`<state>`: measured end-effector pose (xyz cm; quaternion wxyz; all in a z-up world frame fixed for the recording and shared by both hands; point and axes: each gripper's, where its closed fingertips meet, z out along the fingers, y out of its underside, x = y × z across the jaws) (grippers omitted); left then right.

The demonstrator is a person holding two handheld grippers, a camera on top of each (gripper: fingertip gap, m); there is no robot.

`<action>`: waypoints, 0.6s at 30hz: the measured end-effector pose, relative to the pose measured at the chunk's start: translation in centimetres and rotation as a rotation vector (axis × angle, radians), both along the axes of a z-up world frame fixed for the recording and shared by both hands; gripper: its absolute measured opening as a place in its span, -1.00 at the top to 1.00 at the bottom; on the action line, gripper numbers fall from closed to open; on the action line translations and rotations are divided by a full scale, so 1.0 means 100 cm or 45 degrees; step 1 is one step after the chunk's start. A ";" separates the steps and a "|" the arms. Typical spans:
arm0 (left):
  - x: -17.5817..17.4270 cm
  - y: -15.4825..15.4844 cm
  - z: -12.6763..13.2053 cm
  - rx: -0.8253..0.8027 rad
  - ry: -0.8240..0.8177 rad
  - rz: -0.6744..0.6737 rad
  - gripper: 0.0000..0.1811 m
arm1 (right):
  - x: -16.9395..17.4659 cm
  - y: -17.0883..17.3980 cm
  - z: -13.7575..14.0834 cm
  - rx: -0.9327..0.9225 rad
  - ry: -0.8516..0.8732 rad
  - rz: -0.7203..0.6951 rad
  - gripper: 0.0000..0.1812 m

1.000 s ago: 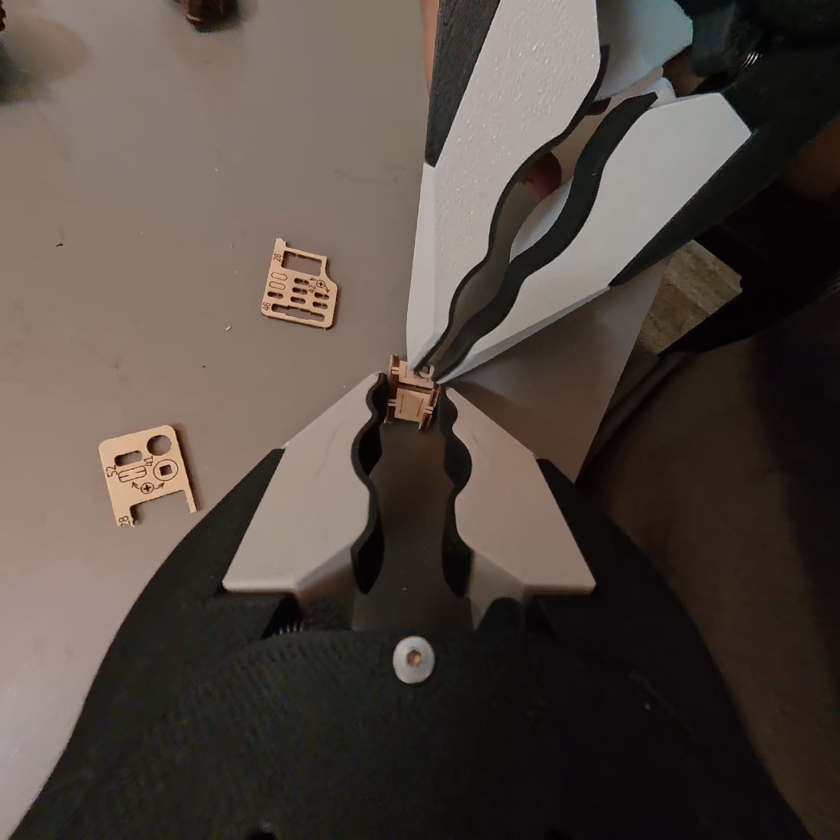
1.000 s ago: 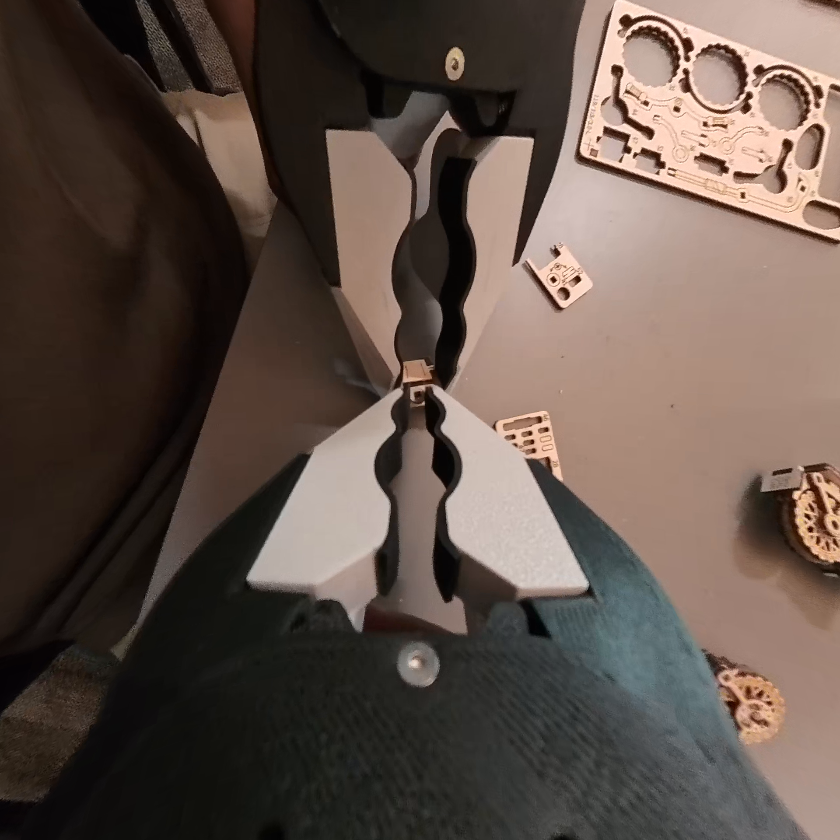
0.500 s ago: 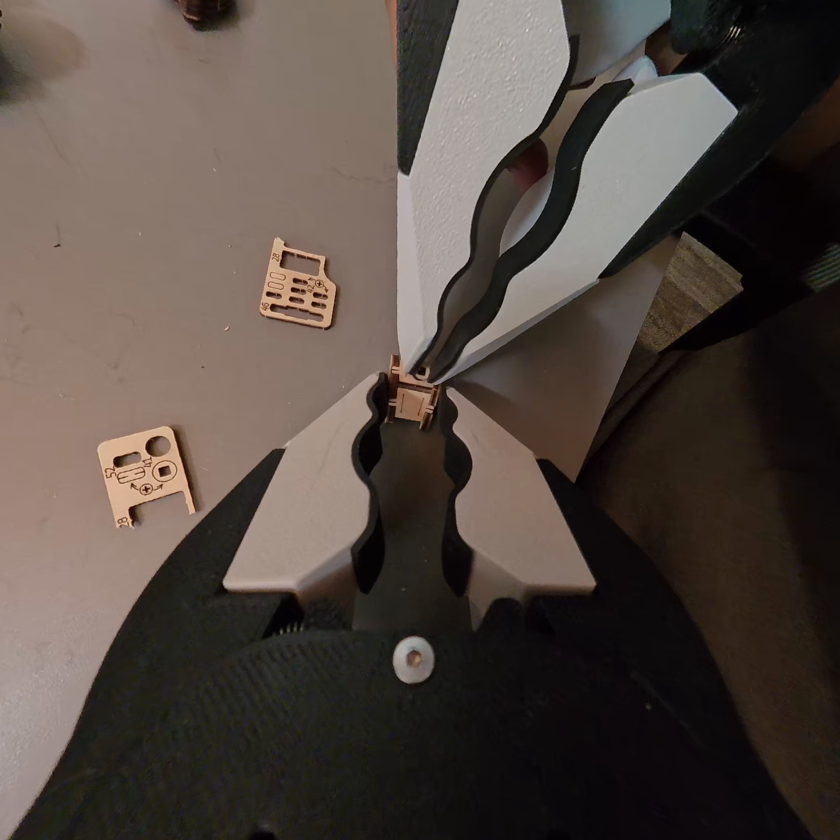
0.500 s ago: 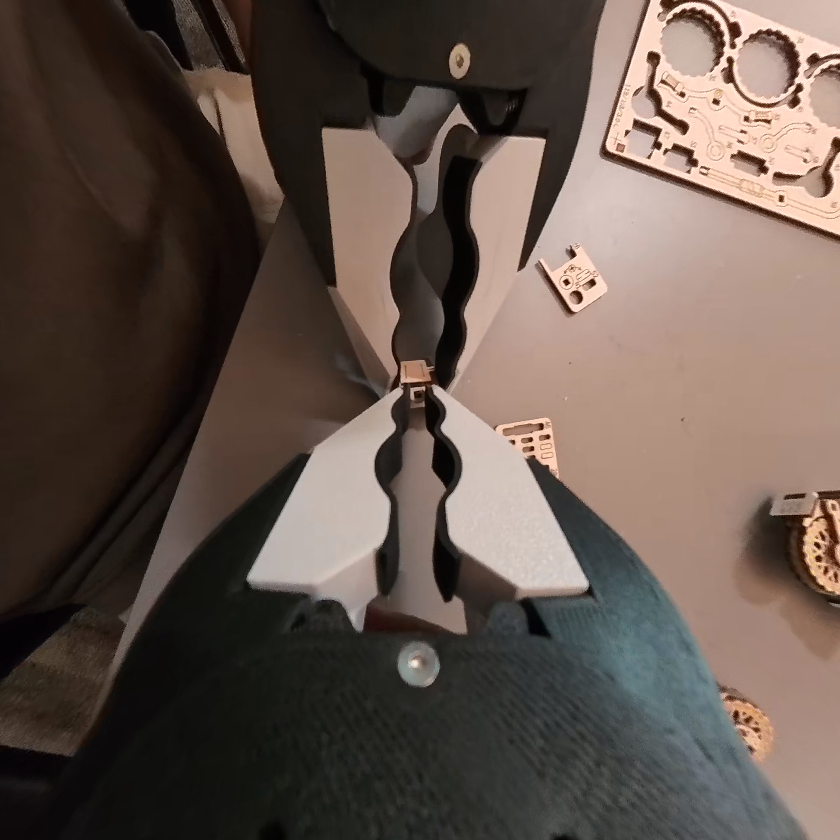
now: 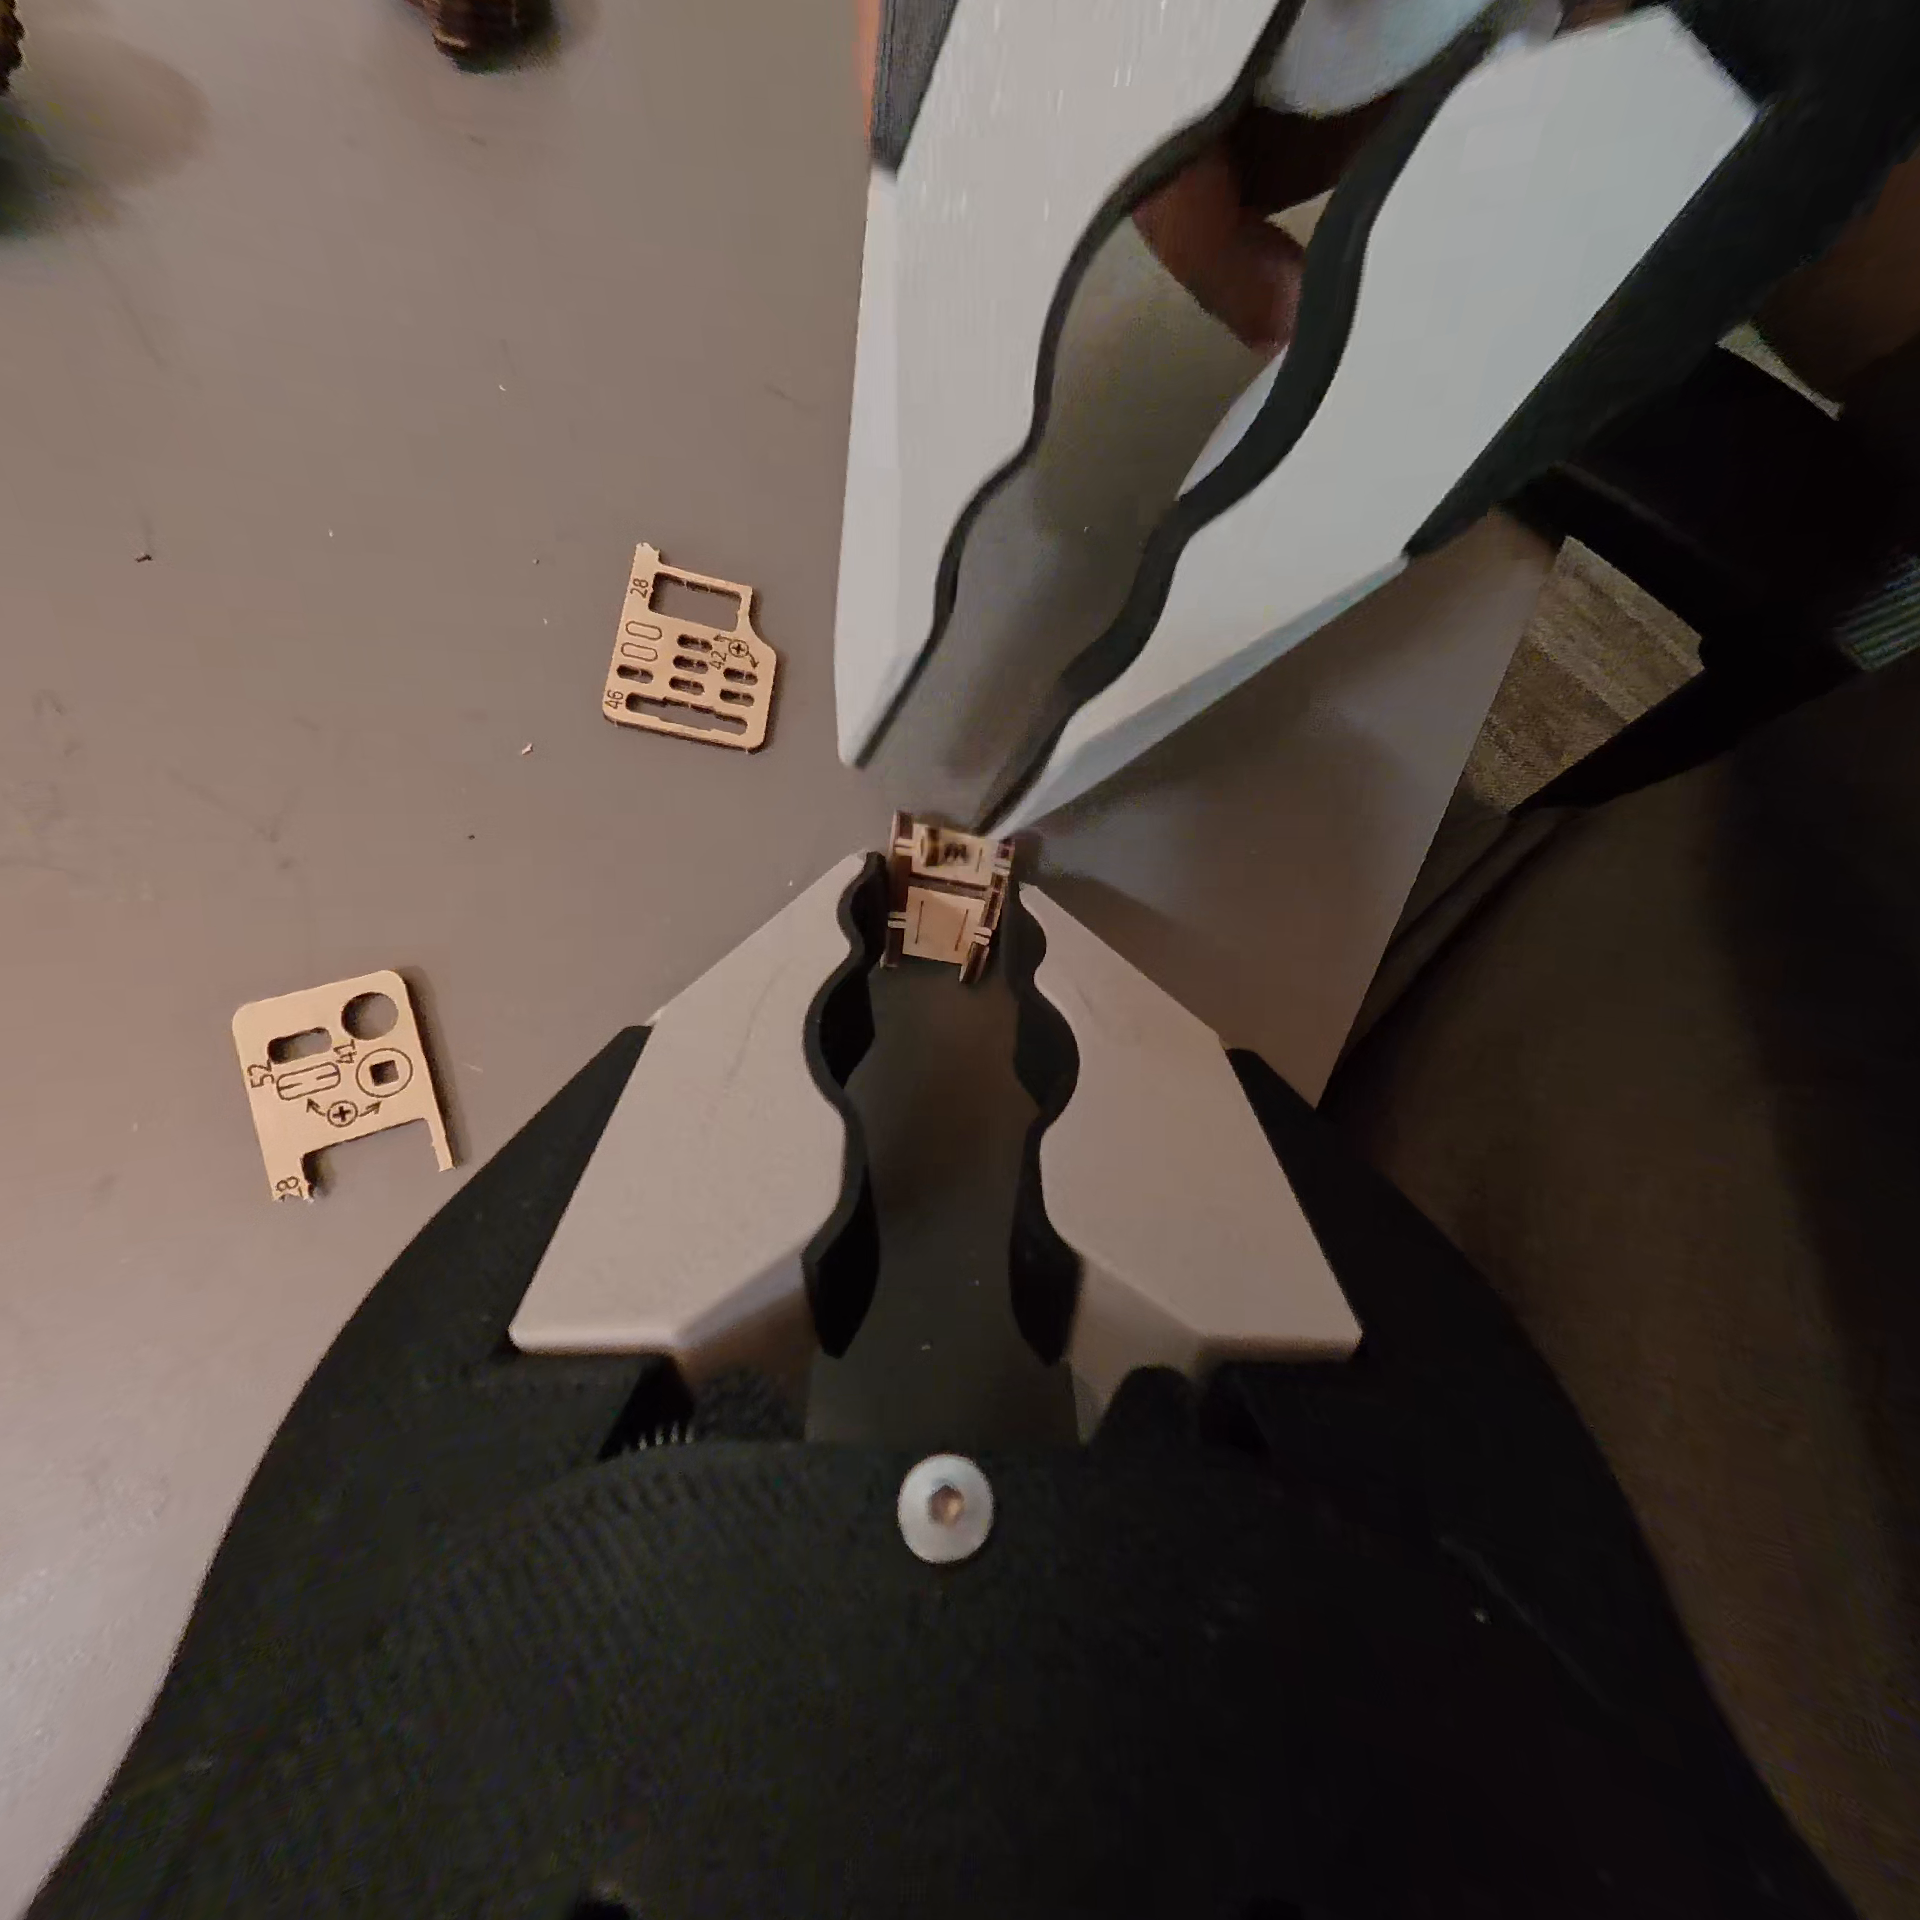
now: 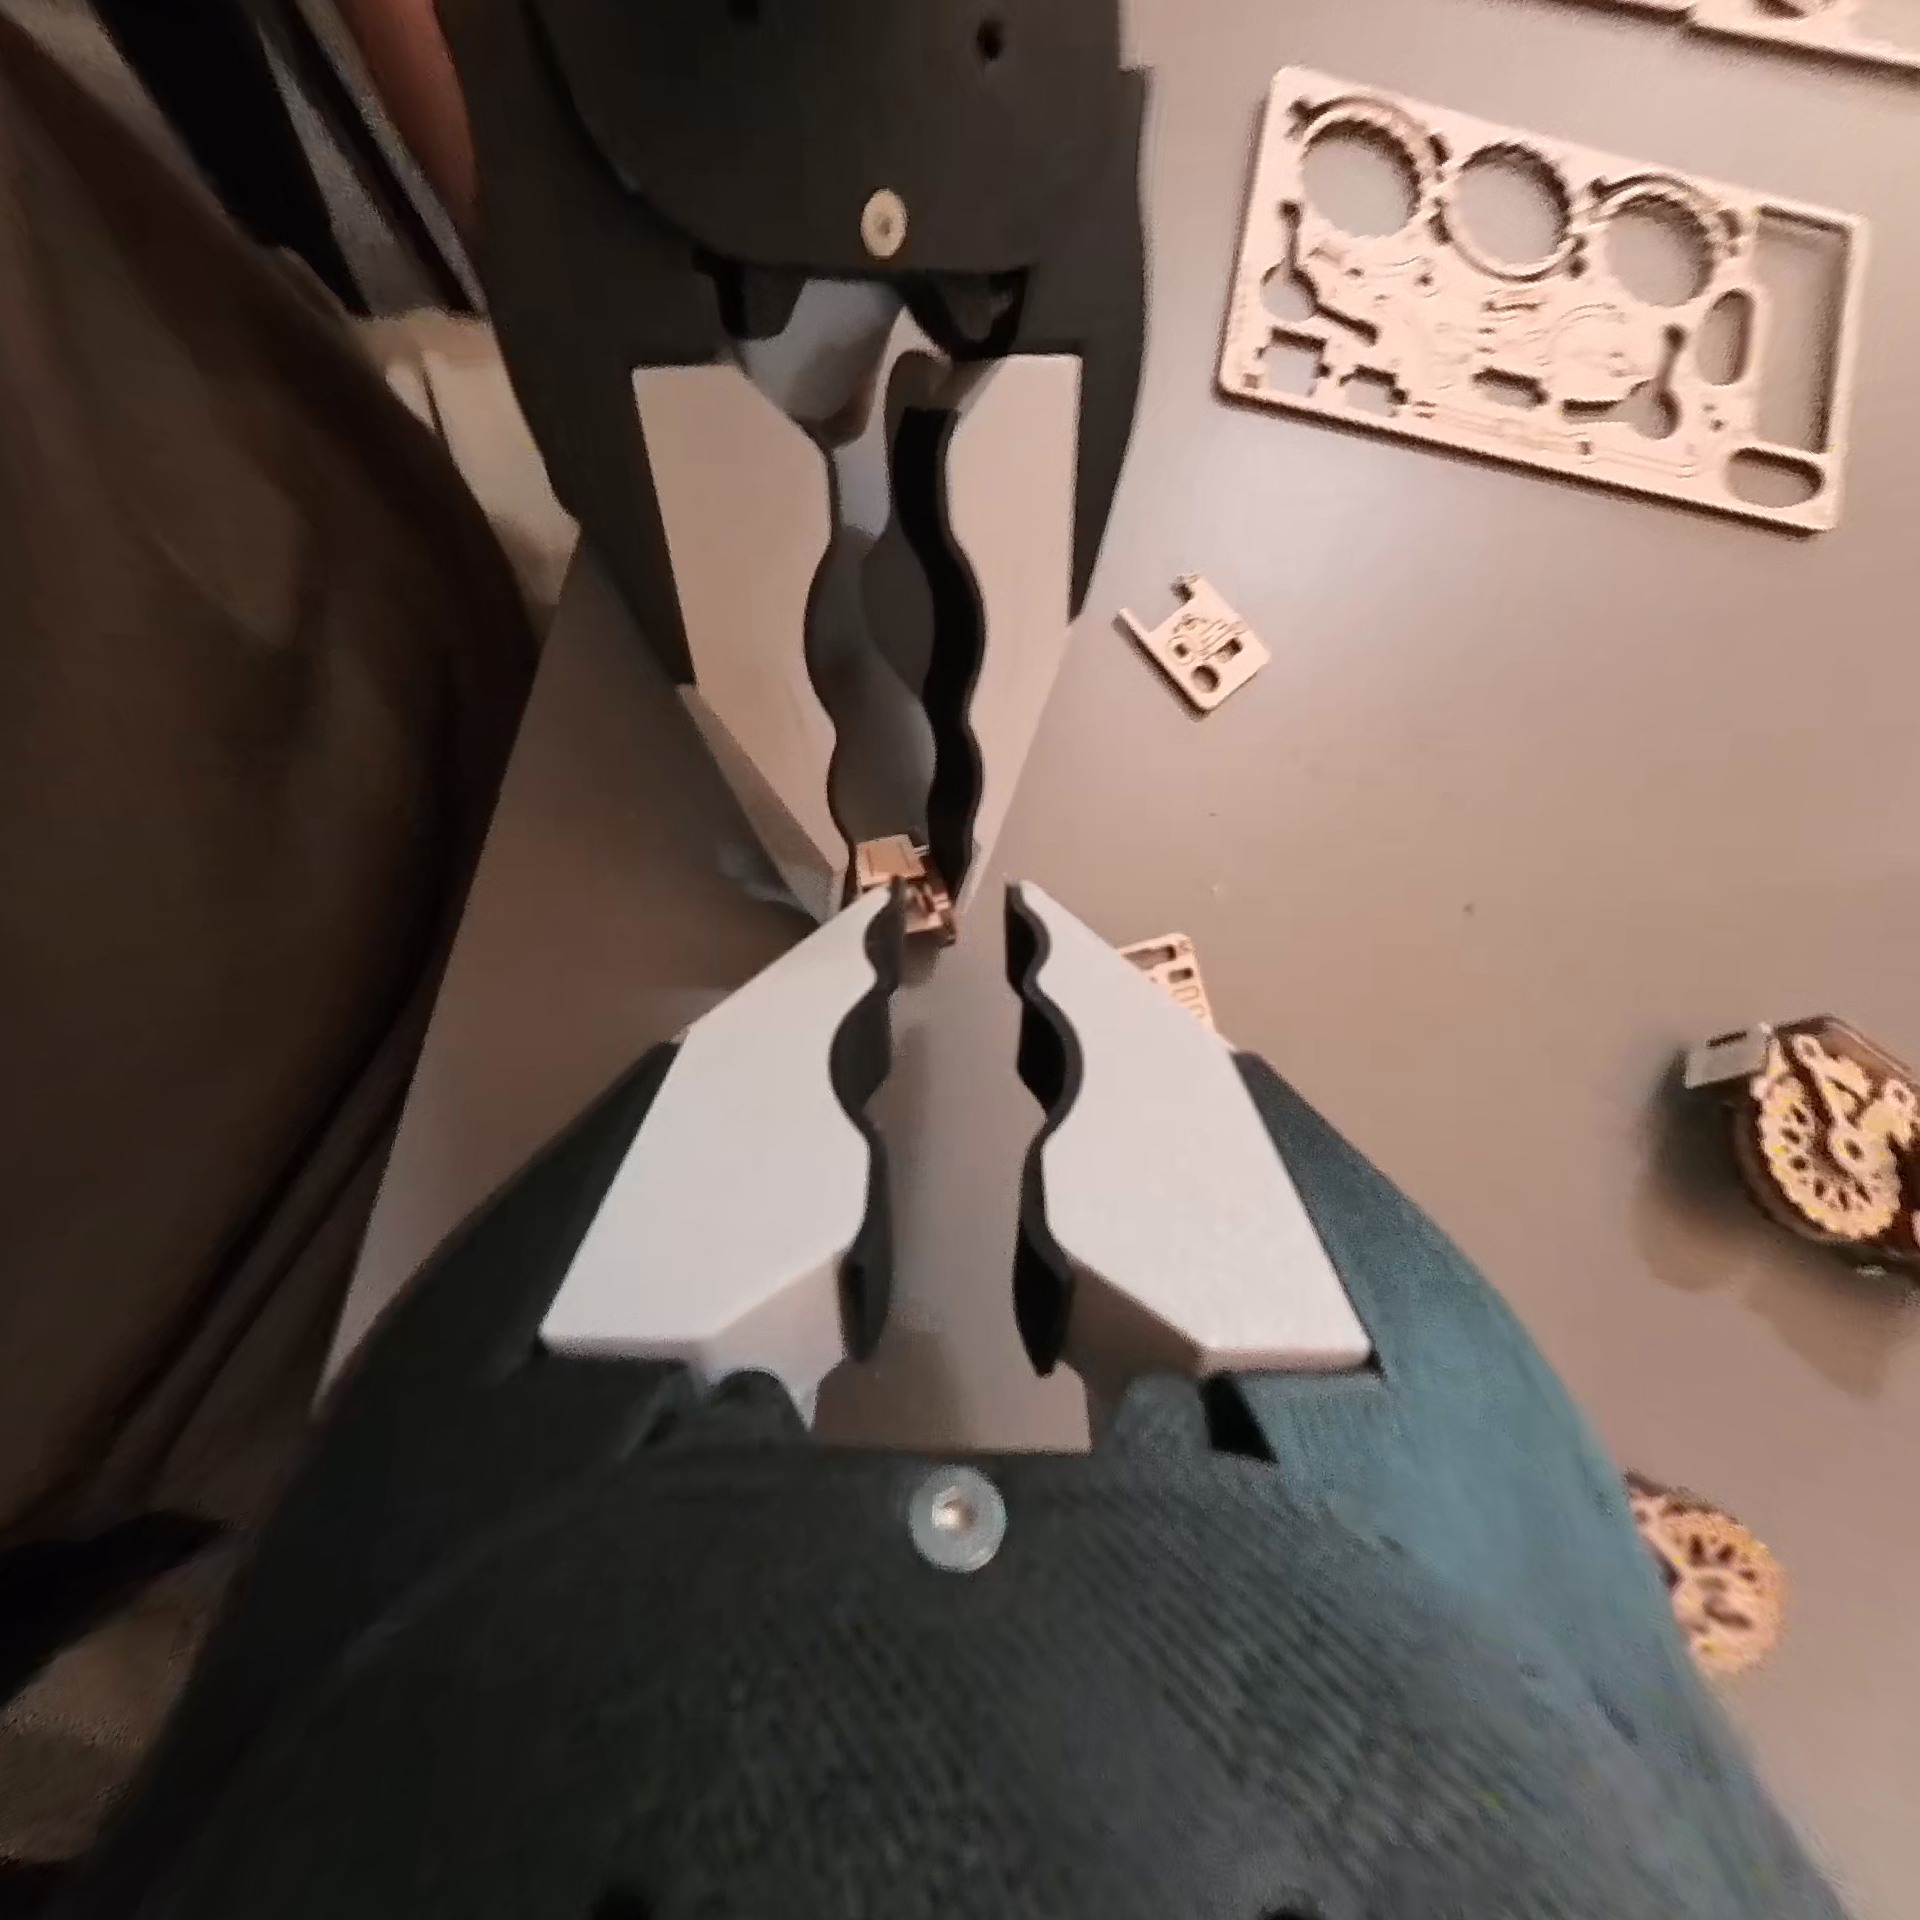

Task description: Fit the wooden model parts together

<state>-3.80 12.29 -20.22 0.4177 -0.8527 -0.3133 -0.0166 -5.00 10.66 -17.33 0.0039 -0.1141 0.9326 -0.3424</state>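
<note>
**Clearance around the held part**

Right gripper (image 6: 951, 904) jaws parted; open gap between them. Left gripper (image 5: 940, 914) tip-to-tip opposite, clamping small wooden block (image 5: 943, 899), blocks straight-ahead travel. Grey table (image 5: 312, 416) bare to the left except two flat cut-outs (image 5: 691, 665) (image 5: 343, 1086). Parts sheet (image 6: 1538, 301) and gear assemblies (image 6: 1808, 1153) occupy far side.

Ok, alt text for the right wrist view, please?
The right gripper is open, its grey fingers just off a small boxy wooden model piece gripped by the left gripper opposite. A punched-out wooden parts sheet and wooden gear wheels lie on the grey table.
</note>
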 end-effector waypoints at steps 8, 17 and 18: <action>0.000 0.000 0.000 0.010 -0.012 0.001 0.78 | -0.006 0.005 0.011 -0.221 -0.087 -0.241 0.84; 0.000 0.000 0.000 0.012 -0.015 0.001 0.77 | 0.007 -0.005 -0.004 -0.193 -0.127 -0.251 0.89; 0.000 0.000 0.000 0.010 -0.013 0.001 0.77 | 0.007 -0.006 -0.005 -0.188 -0.139 -0.251 0.89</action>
